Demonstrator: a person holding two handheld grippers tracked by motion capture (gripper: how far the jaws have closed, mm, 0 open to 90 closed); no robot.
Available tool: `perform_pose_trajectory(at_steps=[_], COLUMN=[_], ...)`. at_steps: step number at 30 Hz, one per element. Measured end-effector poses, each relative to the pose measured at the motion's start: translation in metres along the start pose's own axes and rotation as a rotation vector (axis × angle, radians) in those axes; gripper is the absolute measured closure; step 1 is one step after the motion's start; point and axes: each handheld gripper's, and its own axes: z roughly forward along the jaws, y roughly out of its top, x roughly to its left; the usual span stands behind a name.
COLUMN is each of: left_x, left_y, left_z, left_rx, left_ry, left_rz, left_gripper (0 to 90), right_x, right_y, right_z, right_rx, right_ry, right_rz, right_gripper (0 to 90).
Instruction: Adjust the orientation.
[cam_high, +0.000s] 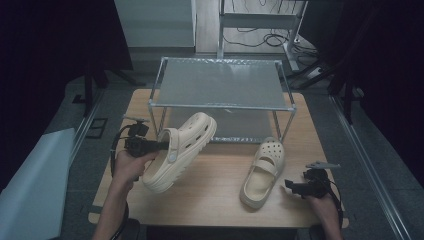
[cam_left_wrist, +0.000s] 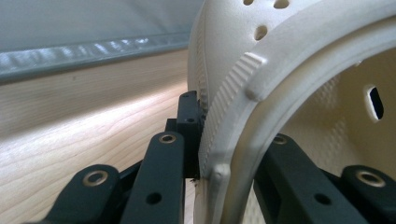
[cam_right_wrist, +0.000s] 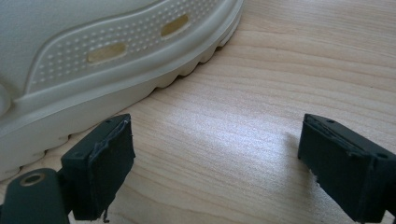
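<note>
Two cream foam clogs: left gripper (cam_high: 161, 145) is clamping one lifted clog (cam_high: 181, 150) by its heel-side wall, before the wire-frame rack (cam_high: 222, 82). Thin grip; it could twist free. Right gripper (cam_right_wrist: 217, 154) is gaping beside the second clog (cam_high: 262, 171), lying on the wooden table (cam_high: 210, 197).

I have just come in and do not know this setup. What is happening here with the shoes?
A person works at a wooden table with a gripper in each hand. The left gripper is shut on the wall of one cream clog near its heel opening and holds it tilted in front of a two-level metal rack. The second clog lies flat on the table. The right gripper is open beside it, holding nothing.
</note>
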Motion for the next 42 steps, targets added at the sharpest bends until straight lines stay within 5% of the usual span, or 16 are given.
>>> perform_pose_trajectory(at_steps=[18,26,42], left_x=[-0.014,-0.024,-0.017], left_y=[0.035,0.064,0.112], left_z=[-0.008,-0.017,-0.014], left_rx=[-0.013,-0.036,-0.103], left_ry=[-0.026,-0.018,0.012], left_rz=[-0.046,-0.057,-0.154], left_gripper=[77.3,77.3,77.3], right_x=[0.0,0.0,-0.001], right_y=[0.0,0.0,0.0], right_z=[0.0,0.0,0.0], right_rx=[-0.006,-0.006,-0.009], right_ry=[0.0,0.002,0.005], right_rz=[-0.003,0.003,0.01], right_gripper=[10.3,10.2,10.5])
